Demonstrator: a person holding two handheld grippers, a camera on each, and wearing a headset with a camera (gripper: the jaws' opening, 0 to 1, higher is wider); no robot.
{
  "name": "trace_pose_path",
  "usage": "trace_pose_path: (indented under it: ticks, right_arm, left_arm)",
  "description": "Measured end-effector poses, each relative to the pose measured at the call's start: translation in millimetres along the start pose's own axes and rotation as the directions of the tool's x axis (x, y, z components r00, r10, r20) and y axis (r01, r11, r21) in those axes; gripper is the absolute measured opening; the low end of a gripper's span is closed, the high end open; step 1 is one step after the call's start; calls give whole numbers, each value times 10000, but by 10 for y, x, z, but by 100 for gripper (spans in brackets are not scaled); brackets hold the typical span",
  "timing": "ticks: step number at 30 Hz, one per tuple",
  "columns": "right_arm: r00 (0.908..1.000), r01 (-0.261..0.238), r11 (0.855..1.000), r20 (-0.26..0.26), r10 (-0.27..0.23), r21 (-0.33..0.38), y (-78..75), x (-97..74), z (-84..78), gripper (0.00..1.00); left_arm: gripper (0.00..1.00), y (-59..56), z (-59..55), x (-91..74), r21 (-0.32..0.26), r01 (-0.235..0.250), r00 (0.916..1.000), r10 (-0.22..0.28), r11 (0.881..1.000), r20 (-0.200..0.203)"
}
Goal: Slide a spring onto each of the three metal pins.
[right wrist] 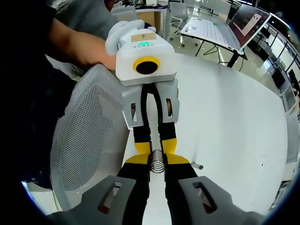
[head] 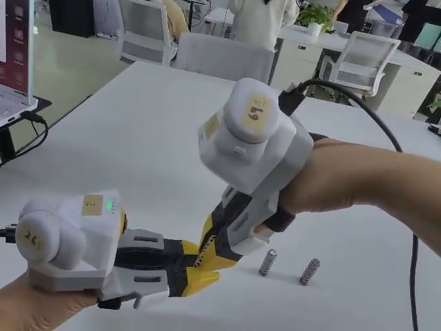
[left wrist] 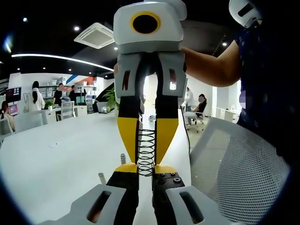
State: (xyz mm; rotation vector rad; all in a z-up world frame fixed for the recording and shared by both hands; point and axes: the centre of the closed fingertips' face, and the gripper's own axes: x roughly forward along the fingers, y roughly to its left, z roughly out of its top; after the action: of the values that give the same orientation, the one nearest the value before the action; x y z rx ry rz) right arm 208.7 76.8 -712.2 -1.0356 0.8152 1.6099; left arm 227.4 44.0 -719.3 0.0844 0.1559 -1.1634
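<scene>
White table [head: 138, 138] lay under both claws, which sat tip to tip near its front edge, with two more springs [head: 268, 262] just to their right. My right claw [right wrist: 158, 161] was clenched on the spring [left wrist: 146, 145], whose long axis ran lengthwise between its jaws and pointed straight at the tips of my left claw [left wrist: 145, 169], so I judged any threading had to follow that line. Left jaws stood almost together, but the spring's end hid whether they pinched a pin, and I could not tell if pins ran through the springs on the table.
</scene>
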Motion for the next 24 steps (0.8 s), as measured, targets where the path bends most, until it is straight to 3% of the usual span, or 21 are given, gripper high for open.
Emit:
trace_pose_path:
  ticks: [14,24]
  right_arm:
    - [9999,92,9999,-106,-93,-110,-44,30,-10,8]
    - [9996,245,9997,-101,-246,-79,-74,-8,-28,8]
  left_arm:
    - [4,46,-38,10,-127,-129,9999,129,9998,0]
    - [15,70,-48,6,-203,-278,9996,278,9994,-15]
